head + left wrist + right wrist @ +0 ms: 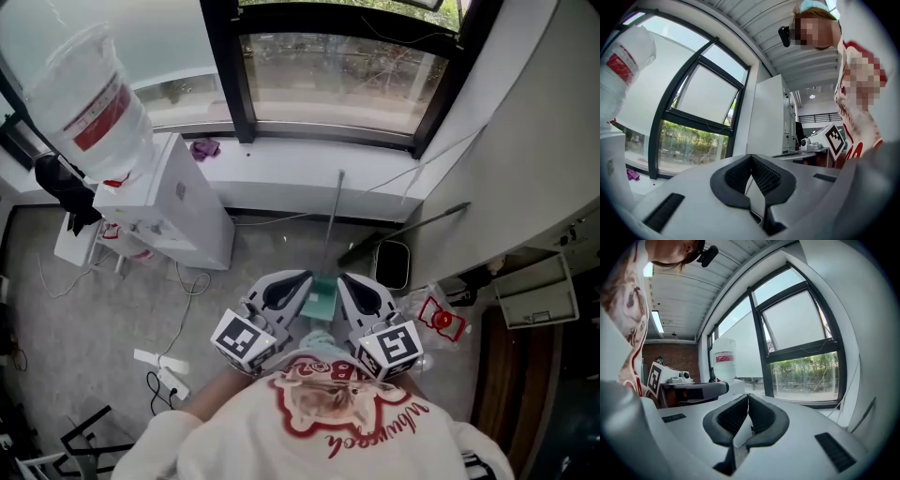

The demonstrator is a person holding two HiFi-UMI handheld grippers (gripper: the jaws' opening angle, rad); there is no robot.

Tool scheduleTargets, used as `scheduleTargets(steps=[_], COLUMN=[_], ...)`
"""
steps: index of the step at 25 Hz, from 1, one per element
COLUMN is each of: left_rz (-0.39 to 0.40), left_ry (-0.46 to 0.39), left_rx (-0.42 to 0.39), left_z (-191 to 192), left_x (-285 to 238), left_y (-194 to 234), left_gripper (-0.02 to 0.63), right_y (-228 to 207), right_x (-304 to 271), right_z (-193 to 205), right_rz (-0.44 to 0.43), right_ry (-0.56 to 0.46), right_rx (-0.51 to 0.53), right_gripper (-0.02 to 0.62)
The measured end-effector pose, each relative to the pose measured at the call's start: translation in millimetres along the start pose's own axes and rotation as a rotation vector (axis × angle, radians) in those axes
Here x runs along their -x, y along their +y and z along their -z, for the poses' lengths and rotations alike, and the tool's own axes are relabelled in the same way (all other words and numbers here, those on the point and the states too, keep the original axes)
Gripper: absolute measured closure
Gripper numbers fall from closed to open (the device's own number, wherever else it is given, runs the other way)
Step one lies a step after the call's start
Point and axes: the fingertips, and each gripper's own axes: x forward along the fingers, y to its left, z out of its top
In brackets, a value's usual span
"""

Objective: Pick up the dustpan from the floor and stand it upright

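Dustpan (322,302), teal plastic with a long grey handle, rests on the grey floor (112,300) between both grippers; the handle apparently points toward the white window sill (281,173). Fingers of the left gripper (751,158) and right gripper (748,398) are pressed together, empty.

- The water dispenser (183,206) stands on the floor (94,319) at the left, below the window (337,80), with a bottle (89,103) on top of it.
- A small cloth (204,147) lies on the windowsill (300,173), just right of the dispenser.
- The dustpan (322,300) sits between the left gripper (298,281) and the right gripper (349,283), and its handle (333,220) reaches toward the sill.
- A bin (392,265) stands right of that handle, with a long-handled tool (412,228) slanting behind it.
- A power strip (161,373) lies on the floor left of the grippers.
- A packet (441,319) lies right of the right gripper.
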Motion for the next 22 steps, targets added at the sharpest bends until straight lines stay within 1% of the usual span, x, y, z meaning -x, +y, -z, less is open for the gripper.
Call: scheduleTargets(steps=[6,11,17,22], left_rz=[0.015,-0.02,-0.01,-0.04], left_ry=[0.021,0.074,0.04,0.096], left_rx=[0.02,0.037,0.041,0.027], left_z=[1,8,5,11], left_x=[-57,-99,-146,-171], left_y=[31,65,94,122], left_gripper=[0.586,0.586,0.586,0.586], right_y=[-56,-101,-143,-170], right_x=[-31,-60,-96,-125], right_z=[0,-3,-8,-7], right_rz=[0.006,0.003,-0.022,-0.02], right_ry=[0.032,0.044,0.055,0.074], right_rx=[-0.028,-0.039,-0.026,-0.033], right_gripper=[0.571,0.571,0.571,0.571])
